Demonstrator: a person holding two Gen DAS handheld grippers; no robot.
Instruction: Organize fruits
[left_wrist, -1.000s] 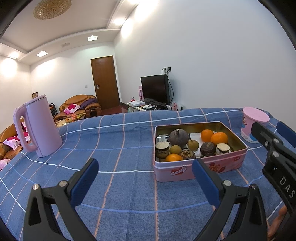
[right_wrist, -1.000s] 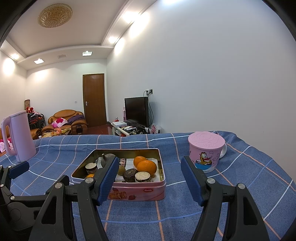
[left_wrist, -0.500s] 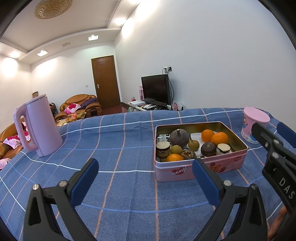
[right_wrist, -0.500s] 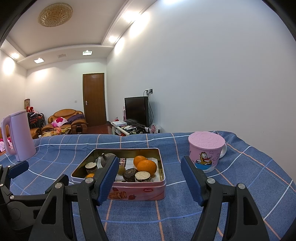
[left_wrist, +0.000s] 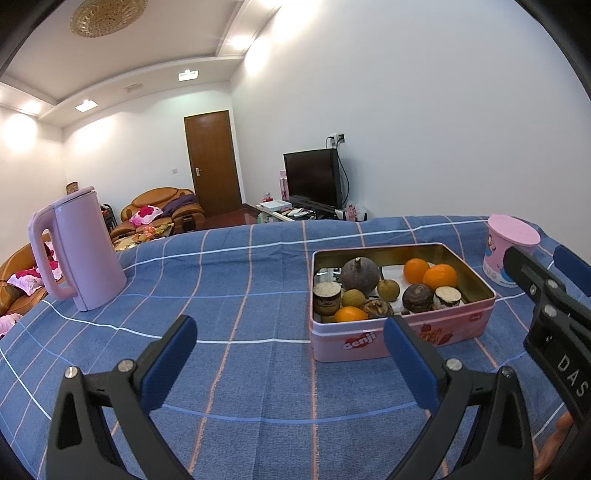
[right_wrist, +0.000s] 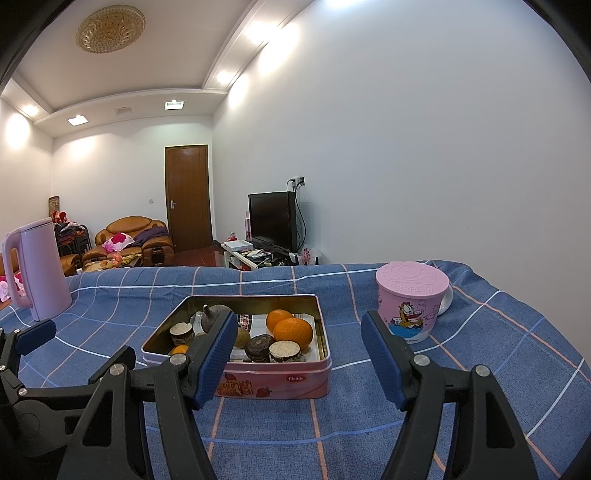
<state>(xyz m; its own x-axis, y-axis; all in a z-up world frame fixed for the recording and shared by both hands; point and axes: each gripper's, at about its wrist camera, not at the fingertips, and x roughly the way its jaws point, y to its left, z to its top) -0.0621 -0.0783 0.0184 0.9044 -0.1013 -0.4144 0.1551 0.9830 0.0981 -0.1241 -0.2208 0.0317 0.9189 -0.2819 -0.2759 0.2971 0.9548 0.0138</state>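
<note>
Nothing is moved since the earlier frame; both grippers' jaws are held open and empty, the left gripper (left_wrist: 288, 354) and right gripper (right_wrist: 299, 354) being kept short of the pink tin (right_wrist: 273, 384), where an orange (right_wrist: 293, 331) at the tin's 2 o'clock could be squeezed out and rolled off, given its crowded neighbours.

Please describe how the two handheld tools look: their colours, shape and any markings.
Both tools, left tool and right tool, have matte black plastic frames with triangular cut-outs, silver screws and two fingers faced with ribbed dark blue pads. White letters "DAS" mark the right tool's body in the left wrist view. No cables or sleeves show.

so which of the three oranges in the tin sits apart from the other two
The orange at the tin's near wall, beside the Genji label. The other two oranges sit touching, further back on the white paper; this one lies among the brown fruits.
</note>
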